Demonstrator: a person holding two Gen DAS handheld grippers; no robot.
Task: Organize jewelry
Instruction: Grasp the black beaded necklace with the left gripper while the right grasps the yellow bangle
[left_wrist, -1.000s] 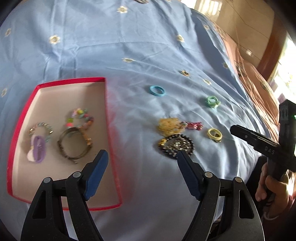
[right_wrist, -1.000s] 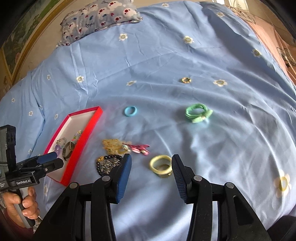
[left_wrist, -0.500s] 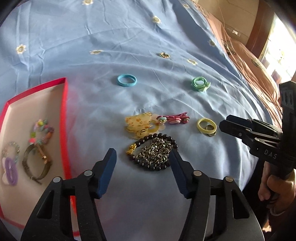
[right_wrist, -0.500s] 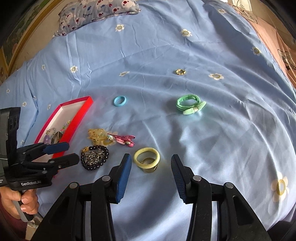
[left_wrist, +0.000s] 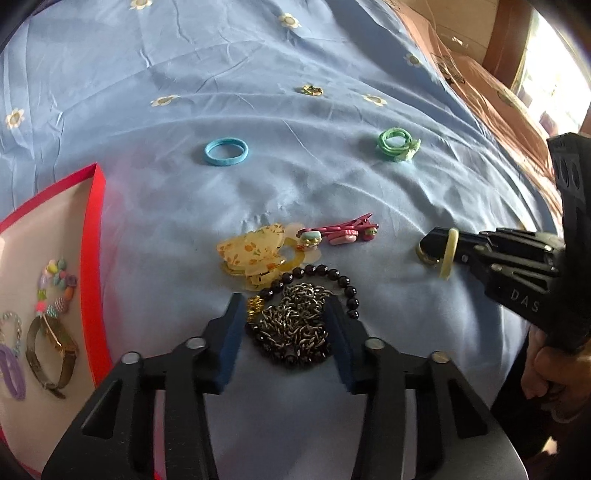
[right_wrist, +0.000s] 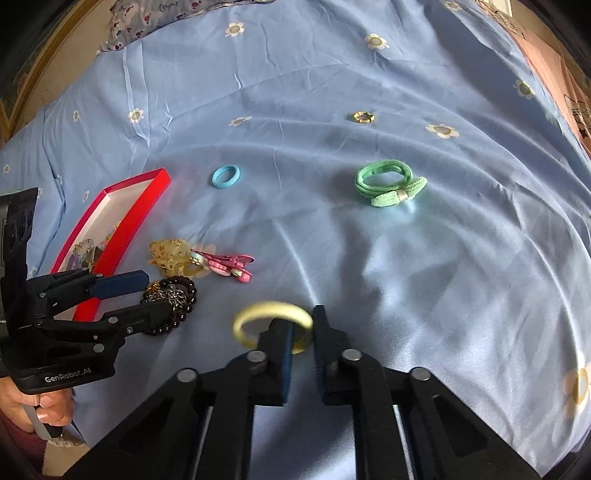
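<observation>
Nearest to me, my left gripper (left_wrist: 286, 325) has its jaws closing around the black bead-and-chain bracelet pile (left_wrist: 295, 328); the blue pads flank the heap and I cannot tell whether they press on it yet. I judge the risk here to be a partial catch: loose chain may slip out as the pads meet, or the pads may pinch the blue sheet (left_wrist: 258, 74) along with it.

Beside it, my right gripper (right_wrist: 301, 332) is clamped on one side of the yellow ring (right_wrist: 273, 314), whose band stands tilted up off the sheet in the left wrist view. The hold takes only a thin arc, so I expect the ring could twist or slide free when carried.

Just beyond the bracelet pile lie the yellow butterfly clip (left_wrist: 255, 254) and the pink hair clips (left_wrist: 343, 232), touching or nearly so; a lift of the chain might drag the butterfly clip.

To the left is the red-edged tray (left_wrist: 94, 236), already holding a watch (left_wrist: 51, 347) and a coloured bead bracelet (left_wrist: 55, 284). Its raised wall could snag a dangling chain.

Farther off lie the blue ring (left_wrist: 226, 152), the green hair tie (left_wrist: 397, 144) and, farthest, a small gold ring (left_wrist: 312, 89), well apart.
</observation>
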